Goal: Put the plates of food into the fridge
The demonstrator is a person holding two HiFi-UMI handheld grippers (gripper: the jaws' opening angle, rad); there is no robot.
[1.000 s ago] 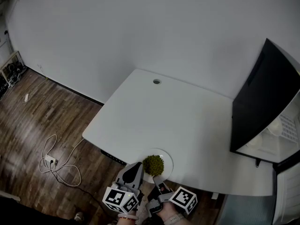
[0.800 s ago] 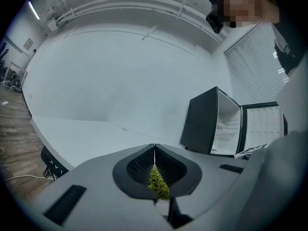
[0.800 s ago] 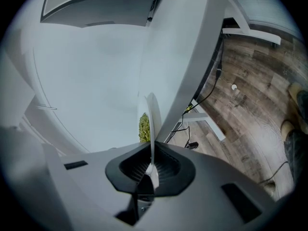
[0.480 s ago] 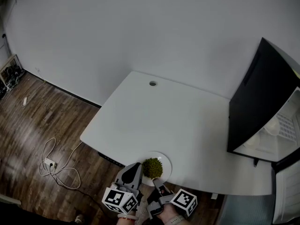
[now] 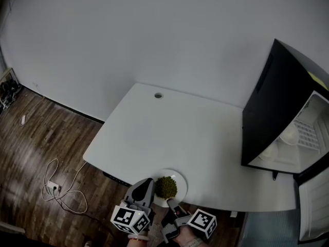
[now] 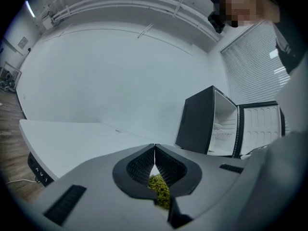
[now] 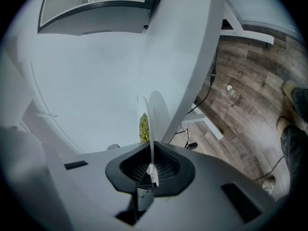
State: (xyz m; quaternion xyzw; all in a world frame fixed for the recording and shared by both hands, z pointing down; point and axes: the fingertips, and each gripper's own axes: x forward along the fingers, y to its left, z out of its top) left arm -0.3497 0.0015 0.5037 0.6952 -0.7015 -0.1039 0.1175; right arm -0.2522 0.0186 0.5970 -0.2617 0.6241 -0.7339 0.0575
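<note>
- The plate with its heap of green food is at the near edge of the white desk, and part of it reaches past that edge. I cannot tell whether it rests on the desk or is already raised off it.
- The right tool is narrow and clamped on the plate's near rim. Its jaws have just been closing, and the thin white rim runs straight between them.
- The left tool is at the plate's left side with its jaws brought together at the tips. The food shows through the gap behind the tips, but nothing looks pinched there.
- The fridge stands at the desk's right end, well apart from the plate. Its door is swung open and its white shelves are showing.
- A couple of pale round things lie on those shelves, too small to tell whether they are plates.
- By my reading the task is at an early stage for this plate. The opened fridge and the grip on the rim look done. The carry across the desk, the setting down on a shelf and the release are all left.
- No other plate shows on the desk, so this one may be the only one left to move.
</note>
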